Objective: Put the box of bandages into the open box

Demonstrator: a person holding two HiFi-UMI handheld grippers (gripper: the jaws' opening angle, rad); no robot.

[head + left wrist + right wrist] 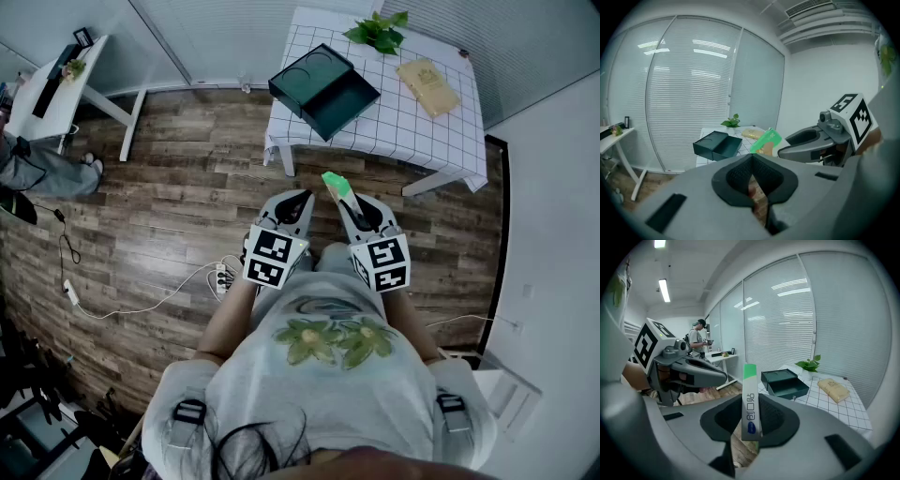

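Right gripper clamped on slim green-and-white cardboard bandage box, edge-up so I can carry it | left gripper closed, empty | dark green open box upper-centre, well apart

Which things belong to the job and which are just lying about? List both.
Job: box of bandages, between the jaws of the right gripper; open box on the table.
Lying about: potted plant; yellow packet; power strip.

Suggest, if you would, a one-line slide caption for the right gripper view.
Right claw clamped on the green-and-white box of bandages, facing the open dark green box on the checked table.
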